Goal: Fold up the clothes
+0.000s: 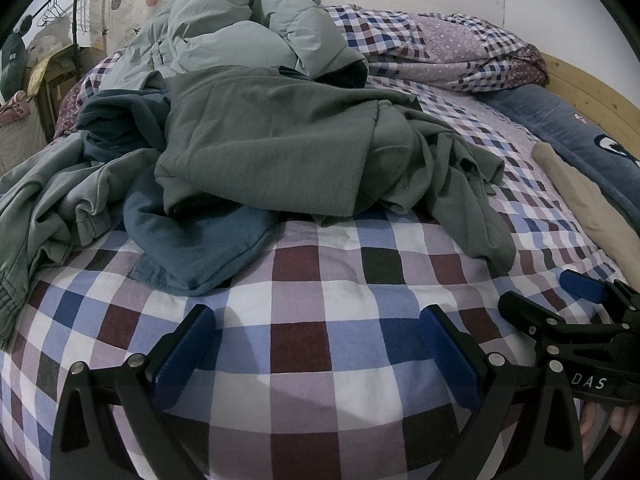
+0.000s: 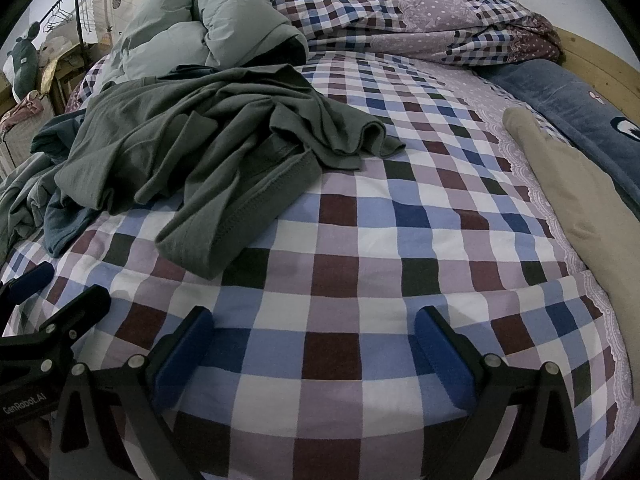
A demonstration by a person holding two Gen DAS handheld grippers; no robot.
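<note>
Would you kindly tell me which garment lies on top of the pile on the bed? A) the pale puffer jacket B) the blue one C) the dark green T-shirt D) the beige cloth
C: the dark green T-shirt is draped over the blue garment, both grippers open and empty.

Matt grey knit shirt on smooth checked cotton sheet; bare pale wood headboard.

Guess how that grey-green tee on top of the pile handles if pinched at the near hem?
The grey-green tee is probably floppy: it lies crumpled in soft folds. Likely light, thin knit. One pinch would probably trail the rest, perhaps dragging the blue garment beneath.
</note>
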